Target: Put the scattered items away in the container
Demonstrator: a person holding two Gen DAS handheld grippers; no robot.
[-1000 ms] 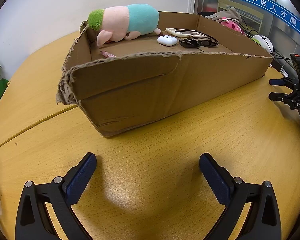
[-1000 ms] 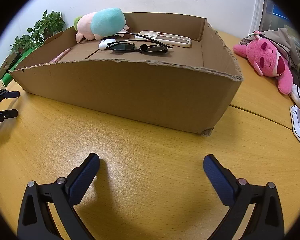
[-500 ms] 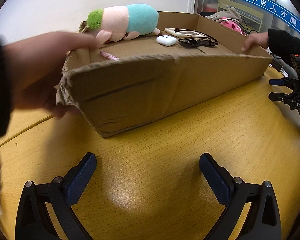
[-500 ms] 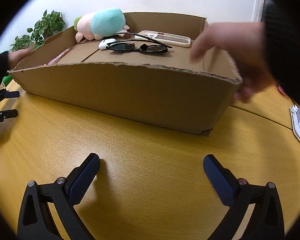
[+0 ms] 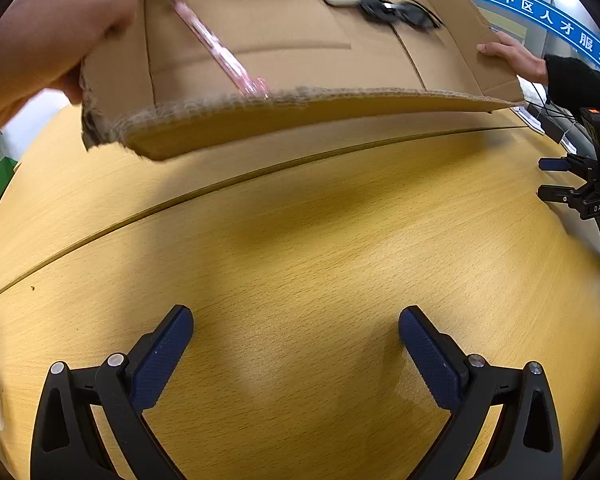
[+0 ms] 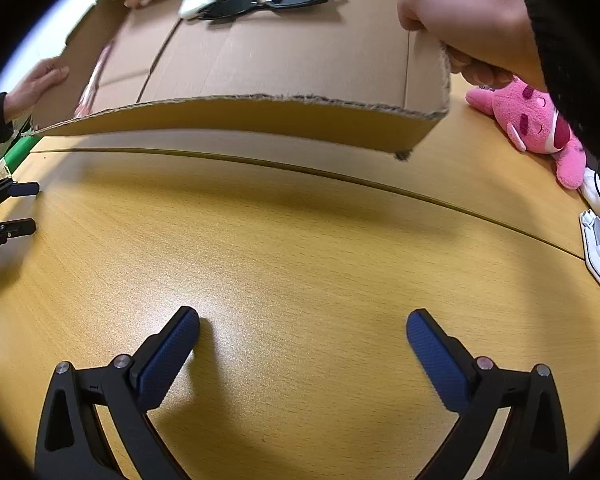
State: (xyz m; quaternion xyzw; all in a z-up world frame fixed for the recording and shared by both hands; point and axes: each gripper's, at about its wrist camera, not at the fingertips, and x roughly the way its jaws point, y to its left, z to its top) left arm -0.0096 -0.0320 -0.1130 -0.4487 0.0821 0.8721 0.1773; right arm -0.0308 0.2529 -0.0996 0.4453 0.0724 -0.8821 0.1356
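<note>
Yellow wood table (image 5: 300,248), its near stretch bare. Change from half a second back: the cardboard box (image 5: 284,44), then flat on the table with two bare hands at its end walls, is now lifted and tipped toward the cameras. Pink pen (image 5: 220,52) has slid to the low front edge; sunglasses (image 6: 264,0) and white earbud case (image 6: 196,2) sit higher up. Left gripper (image 5: 296,344) and right gripper (image 6: 302,344) rest wide apart, empty. Judgement: contents are about to spill, resetting the tidy.
</note>
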